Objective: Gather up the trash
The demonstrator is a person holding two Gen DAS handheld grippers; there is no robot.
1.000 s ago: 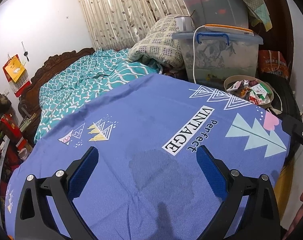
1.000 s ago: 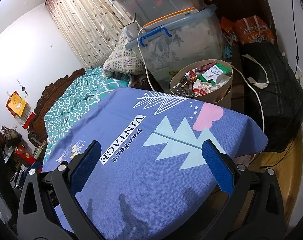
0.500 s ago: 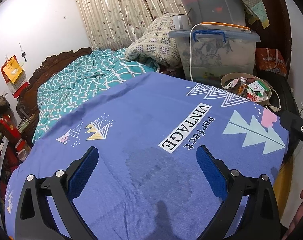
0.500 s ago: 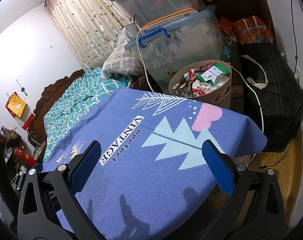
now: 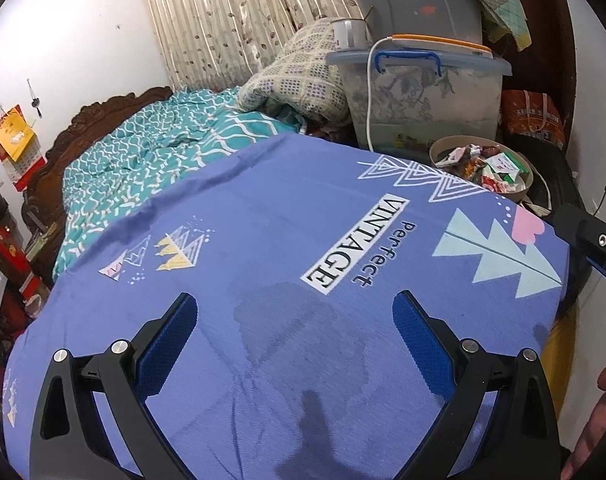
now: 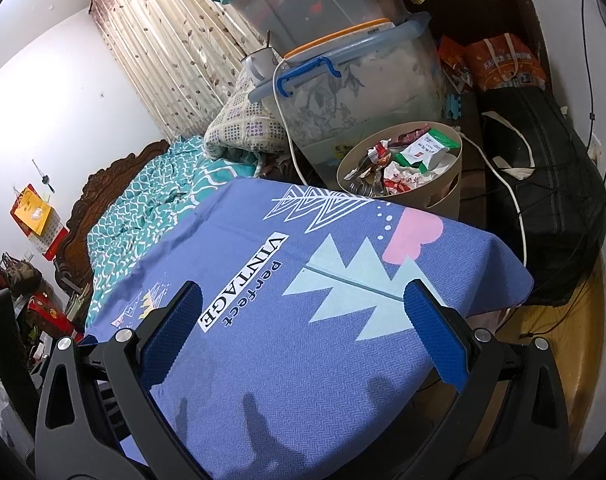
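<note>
A round beige bin holding several crumpled snack wrappers stands just past the far right corner of a table under a blue printed cloth. The bin also shows in the left wrist view, with the wrappers inside. My left gripper is open and empty above the cloth's near middle. My right gripper is open and empty above the cloth's right part, short of the bin. I see no loose trash on the cloth.
Stacked clear storage boxes with a white cable stand behind the bin. A black bag lies on the floor at right. A bed with teal bedding and a folded quilt lies beyond the table.
Both grippers stay open and empty. The left wrist view has drifted slightly, so the bin sits a little lower and further left in it. The right view has barely shifted.
</note>
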